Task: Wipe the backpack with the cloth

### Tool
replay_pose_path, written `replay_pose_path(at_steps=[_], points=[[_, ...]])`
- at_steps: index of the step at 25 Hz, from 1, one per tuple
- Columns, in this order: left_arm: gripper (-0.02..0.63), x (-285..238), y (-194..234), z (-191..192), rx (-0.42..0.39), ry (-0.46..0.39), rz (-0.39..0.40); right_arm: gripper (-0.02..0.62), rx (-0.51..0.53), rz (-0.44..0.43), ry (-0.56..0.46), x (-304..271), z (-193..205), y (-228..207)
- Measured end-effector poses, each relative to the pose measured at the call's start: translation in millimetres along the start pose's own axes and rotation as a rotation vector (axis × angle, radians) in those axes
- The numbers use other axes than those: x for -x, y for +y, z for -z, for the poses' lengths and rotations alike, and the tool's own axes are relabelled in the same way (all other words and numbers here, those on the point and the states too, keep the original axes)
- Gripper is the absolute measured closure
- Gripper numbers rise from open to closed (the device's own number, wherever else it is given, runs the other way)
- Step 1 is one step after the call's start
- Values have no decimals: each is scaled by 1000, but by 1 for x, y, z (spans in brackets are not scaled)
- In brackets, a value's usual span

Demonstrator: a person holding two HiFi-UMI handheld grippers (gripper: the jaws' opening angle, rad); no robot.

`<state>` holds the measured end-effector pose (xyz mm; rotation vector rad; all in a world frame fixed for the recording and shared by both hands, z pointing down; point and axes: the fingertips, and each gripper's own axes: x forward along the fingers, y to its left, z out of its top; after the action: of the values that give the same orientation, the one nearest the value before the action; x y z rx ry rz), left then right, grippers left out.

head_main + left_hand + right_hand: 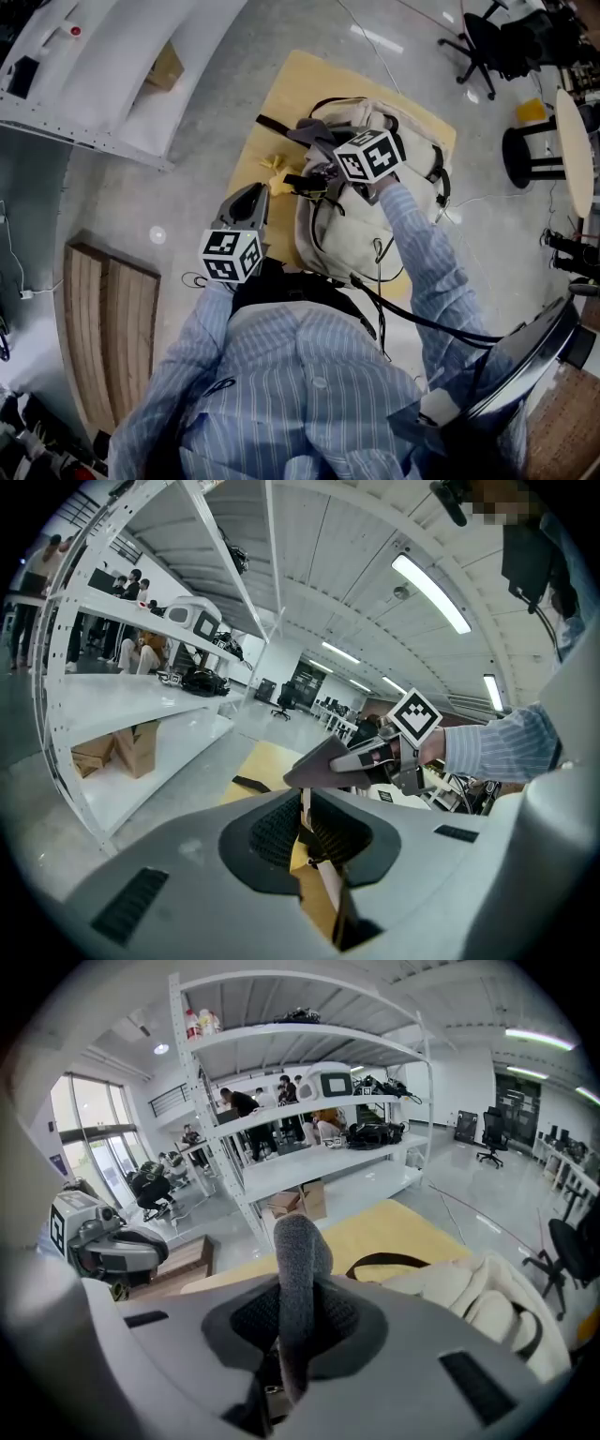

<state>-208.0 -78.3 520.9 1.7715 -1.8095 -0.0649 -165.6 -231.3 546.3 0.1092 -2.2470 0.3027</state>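
A cream backpack lies on a pale wooden table. My right gripper hovers over the backpack's top end, shut on a grey cloth. In the right gripper view the cloth stands up as a folded wad between the jaws, with the backpack to the lower right. My left gripper is off the backpack's left side, jaws shut with nothing between them. The left gripper view shows the right gripper holding the cloth above the table.
A small yellow object lies on the table left of the backpack. White shelving with cardboard boxes stands to the left. A wooden pallet, an office chair and a black stool stand around the table.
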Motion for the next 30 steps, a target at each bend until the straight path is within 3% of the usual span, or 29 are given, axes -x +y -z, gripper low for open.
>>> replay_pose_path(at_steps=[11, 15, 24, 30], points=[[572, 27, -13, 14, 9, -22, -35, 548, -105, -111, 19, 8, 90, 103], [572, 36, -24, 21, 1, -17, -33, 548, -148, -129, -14, 20, 106, 129], [572, 54, -52, 41, -27, 12, 1, 548, -165, -214, 21, 47, 156, 202], [572, 62, -64, 54, -51, 32, 34, 548, -230, -213, 19, 52, 194, 232]])
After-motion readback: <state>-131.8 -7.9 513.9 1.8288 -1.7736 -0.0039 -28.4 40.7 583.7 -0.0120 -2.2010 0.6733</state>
